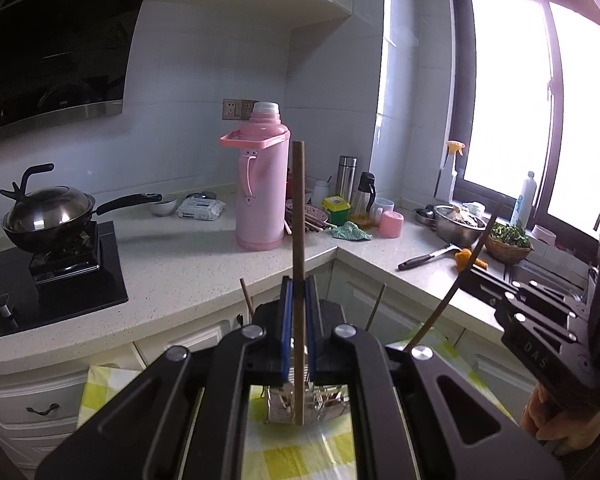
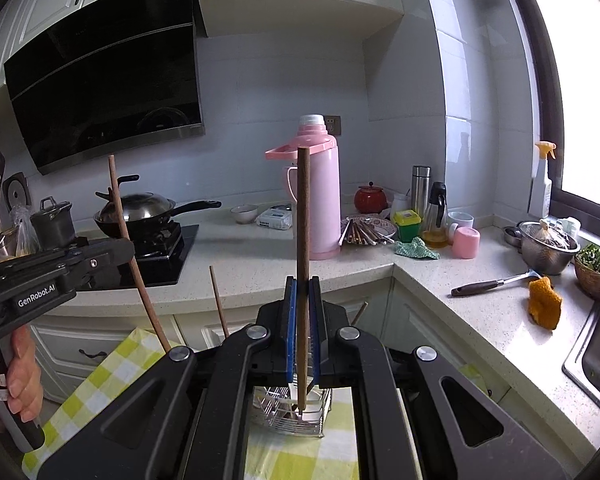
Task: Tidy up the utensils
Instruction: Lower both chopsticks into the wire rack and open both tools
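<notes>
- Left gripper [image 1: 299, 292] is clamped on an upright wooden chopstick [image 1: 299, 240]; right gripper [image 2: 303, 292] pinches another chopstick [image 2: 303, 240].
- Both hang above the wire utensil holder [image 2: 288, 412] on the checked cloth [image 2: 100, 376].
- More chopsticks [image 2: 364, 234] lie on a plate by the pink thermos [image 2: 320, 200]; much sorting remains.

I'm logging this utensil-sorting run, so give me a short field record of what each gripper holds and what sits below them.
left gripper: shut on a brown chopstick, held upright
right gripper: shut on a second chopstick, also upright
below: metal wire utensil rack on a yellow checked cloth
rack contents: two more sticks poke up behind the grippers
counter behind: pink thermos, plate of chopsticks
</notes>
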`<state>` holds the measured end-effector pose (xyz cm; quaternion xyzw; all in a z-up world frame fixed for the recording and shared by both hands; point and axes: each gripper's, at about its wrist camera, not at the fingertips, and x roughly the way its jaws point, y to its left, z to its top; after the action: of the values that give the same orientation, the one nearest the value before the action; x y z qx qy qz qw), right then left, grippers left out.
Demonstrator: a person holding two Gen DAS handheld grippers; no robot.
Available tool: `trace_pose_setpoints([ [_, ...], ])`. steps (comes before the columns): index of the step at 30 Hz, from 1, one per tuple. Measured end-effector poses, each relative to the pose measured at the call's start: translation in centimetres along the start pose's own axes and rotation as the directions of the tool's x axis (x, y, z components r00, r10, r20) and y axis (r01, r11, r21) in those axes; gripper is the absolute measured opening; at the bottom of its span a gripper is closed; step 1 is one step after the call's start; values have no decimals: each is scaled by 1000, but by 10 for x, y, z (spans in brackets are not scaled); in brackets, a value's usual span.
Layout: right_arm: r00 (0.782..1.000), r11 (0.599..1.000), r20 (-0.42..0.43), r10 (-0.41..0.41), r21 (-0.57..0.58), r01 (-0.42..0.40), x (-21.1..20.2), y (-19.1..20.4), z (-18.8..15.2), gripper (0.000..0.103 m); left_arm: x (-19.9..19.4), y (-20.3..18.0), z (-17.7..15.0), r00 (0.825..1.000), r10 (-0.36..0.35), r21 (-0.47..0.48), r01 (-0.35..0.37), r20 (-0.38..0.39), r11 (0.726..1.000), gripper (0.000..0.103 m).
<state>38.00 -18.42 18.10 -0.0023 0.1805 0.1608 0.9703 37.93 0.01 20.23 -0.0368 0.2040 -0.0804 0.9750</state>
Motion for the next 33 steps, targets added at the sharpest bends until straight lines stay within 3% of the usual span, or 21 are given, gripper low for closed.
trace_pose_setpoints([
  [8, 998, 997, -41, 41, 74, -38, 55, -12, 6, 6, 57, 8, 17, 1000, 8, -53, -9, -23, 999, 6],
  [14, 984, 989, -142, 103, 116, -87, 102, -14, -17, 6, 108, 23, -9, 994, -7, -86, -3, -113, 996, 6],
  [23, 939, 986, -320, 124, 143, -82, 157, -13, -59, 6, 164, 25, -54, 972, -30, -82, 11, -234, 997, 6],
  [27, 937, 981, -318, 146, 172, -95, 164, -17, -62, 6, 177, 27, -68, 963, -10, -75, -10, -268, 997, 6],
  [30, 938, 984, -324, 127, 160, -78, 170, -18, -61, 7, 179, 28, -73, 965, 51, -40, -63, -257, 997, 7],
  [33, 937, 982, -329, 118, 182, -60, 178, -22, -64, 7, 179, 27, -75, 964, 42, -29, -51, -264, 998, 7],
])
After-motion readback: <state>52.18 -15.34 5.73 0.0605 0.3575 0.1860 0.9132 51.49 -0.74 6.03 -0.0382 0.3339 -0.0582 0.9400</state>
